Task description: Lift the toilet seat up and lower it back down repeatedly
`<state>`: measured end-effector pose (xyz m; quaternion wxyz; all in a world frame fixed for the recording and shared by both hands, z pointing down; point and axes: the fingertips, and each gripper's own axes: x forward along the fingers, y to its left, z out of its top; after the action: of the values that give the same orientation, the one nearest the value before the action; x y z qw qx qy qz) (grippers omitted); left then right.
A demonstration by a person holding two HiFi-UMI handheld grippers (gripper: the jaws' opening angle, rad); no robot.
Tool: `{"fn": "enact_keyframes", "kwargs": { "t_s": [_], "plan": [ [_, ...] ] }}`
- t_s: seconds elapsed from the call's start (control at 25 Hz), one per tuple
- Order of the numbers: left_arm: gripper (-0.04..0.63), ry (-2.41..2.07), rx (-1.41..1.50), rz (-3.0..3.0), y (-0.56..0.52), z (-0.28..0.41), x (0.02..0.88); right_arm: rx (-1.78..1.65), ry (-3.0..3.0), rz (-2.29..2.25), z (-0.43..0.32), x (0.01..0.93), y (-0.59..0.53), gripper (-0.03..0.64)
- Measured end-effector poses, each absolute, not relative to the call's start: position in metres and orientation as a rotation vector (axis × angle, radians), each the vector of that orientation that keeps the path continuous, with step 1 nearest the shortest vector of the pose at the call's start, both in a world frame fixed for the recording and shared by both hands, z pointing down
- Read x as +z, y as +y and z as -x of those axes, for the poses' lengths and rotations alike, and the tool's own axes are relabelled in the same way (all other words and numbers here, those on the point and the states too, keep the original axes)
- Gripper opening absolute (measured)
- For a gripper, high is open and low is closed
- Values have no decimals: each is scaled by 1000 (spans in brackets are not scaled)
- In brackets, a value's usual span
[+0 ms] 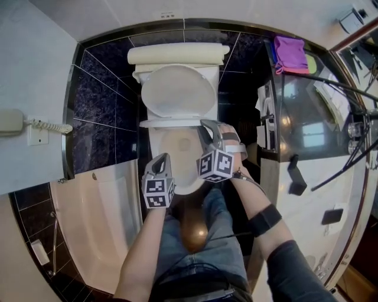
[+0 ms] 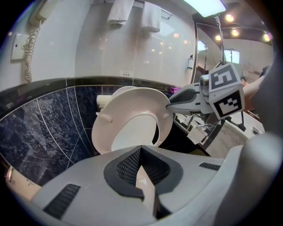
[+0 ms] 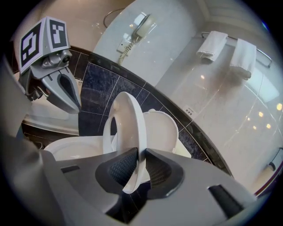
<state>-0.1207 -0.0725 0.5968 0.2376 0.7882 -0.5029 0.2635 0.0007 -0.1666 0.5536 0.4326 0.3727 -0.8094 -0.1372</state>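
The white toilet seat (image 1: 171,122) (image 2: 132,121) (image 3: 130,123) stands raised steeply off the bowl (image 1: 177,147), short of the upright lid (image 1: 177,91) (image 3: 166,128) behind it. My right gripper (image 1: 207,125) (image 3: 138,165) (image 2: 170,104) is shut on the seat's right front rim, and the rim runs edge-on between its pads. The left gripper (image 1: 160,158) (image 2: 141,152) (image 3: 73,103) hovers over the bowl's front left with its jaws shut and nothing between them, apart from the seat.
A cistern (image 1: 177,55) backs the toilet against dark tiles. A bathtub (image 1: 100,206) lies left, a wall phone (image 1: 12,121) above it. A vanity counter (image 1: 331,177) with a purple cloth (image 1: 288,54) is on the right. Towels (image 2: 132,13) hang overhead. The person's jeans-clad legs (image 1: 201,236) stand before the bowl.
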Motion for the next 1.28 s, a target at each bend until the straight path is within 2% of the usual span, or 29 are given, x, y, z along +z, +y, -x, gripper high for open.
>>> {"fn": "enact_keyframes", "kwargs": {
  "t_s": [0.56,1.08,1.24,1.28],
  "plan": [
    [0,-1366,709,-2191,-43,137,615,-378,-1932,-782,12,601,-42,91],
    [0,-1285,739,-2106,37,145,683,-331,-1865,-693,17,657,43,91],
    [0,-1252,742,-2093,58,143,704,-296,-1856,-656,17,678,71,82],
    [0,-1243,740,-2092,61,142,708,-290,-1856,-651,16,683,78,52]
  ]
}}
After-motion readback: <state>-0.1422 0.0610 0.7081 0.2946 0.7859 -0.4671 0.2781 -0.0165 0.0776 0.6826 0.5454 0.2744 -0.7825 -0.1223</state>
